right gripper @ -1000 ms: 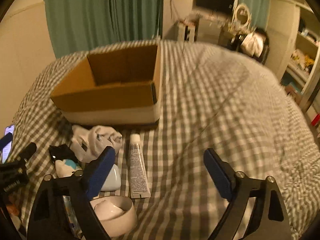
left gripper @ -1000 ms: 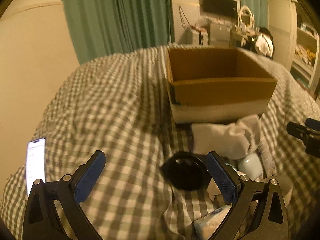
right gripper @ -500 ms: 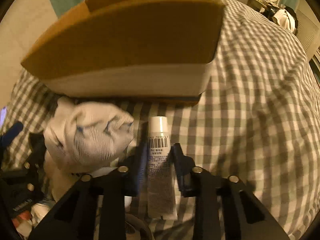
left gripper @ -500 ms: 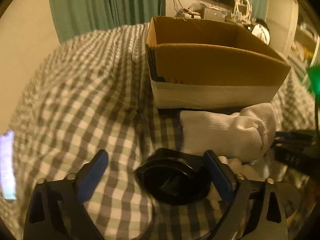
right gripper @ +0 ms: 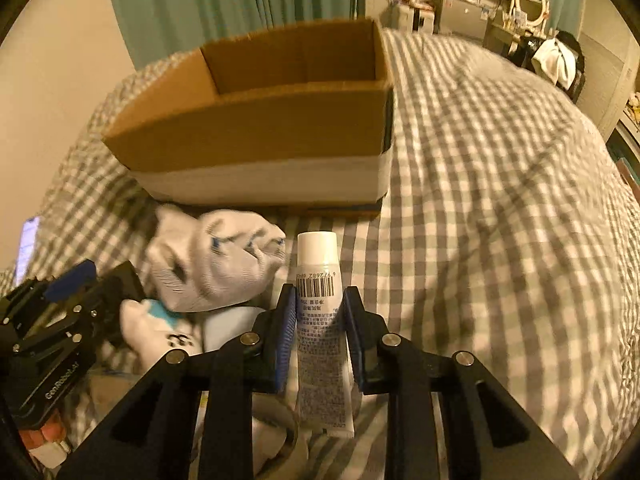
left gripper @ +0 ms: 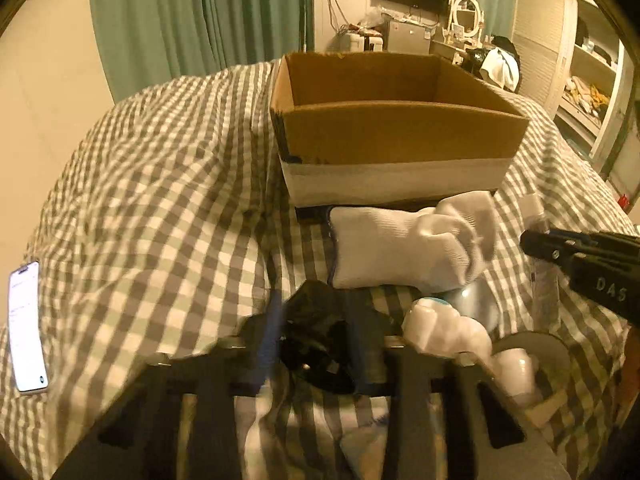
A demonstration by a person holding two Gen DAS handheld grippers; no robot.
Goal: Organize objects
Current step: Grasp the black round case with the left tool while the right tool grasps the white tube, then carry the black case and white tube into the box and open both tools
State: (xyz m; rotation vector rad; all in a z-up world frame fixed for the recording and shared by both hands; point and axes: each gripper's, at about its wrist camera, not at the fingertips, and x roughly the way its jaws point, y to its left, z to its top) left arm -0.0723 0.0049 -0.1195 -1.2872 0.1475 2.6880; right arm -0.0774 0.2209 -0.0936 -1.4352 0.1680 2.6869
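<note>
An open cardboard box (left gripper: 396,128) (right gripper: 260,120) stands on the checked bedspread. In front of it lie white socks (left gripper: 404,252) (right gripper: 216,260). My left gripper (left gripper: 316,320) is shut on a black round object (left gripper: 316,336) and holds it just above the bedspread; it also shows in the right wrist view (right gripper: 80,292). My right gripper (right gripper: 320,312) is shut on a white tube (right gripper: 320,320) with a barcode, cap pointing at the box. The right gripper also shows in the left wrist view (left gripper: 532,240).
A white and teal bottle (left gripper: 444,328) (right gripper: 156,324) and a bowl (left gripper: 532,364) lie by the socks. A lit phone (left gripper: 24,328) lies on the bedspread (right gripper: 500,220) at the far left. Green curtains and cluttered furniture stand behind the bed.
My left gripper has closed on the black object and lifted it. My right gripper closed on the tube and has drawn back from the box.
</note>
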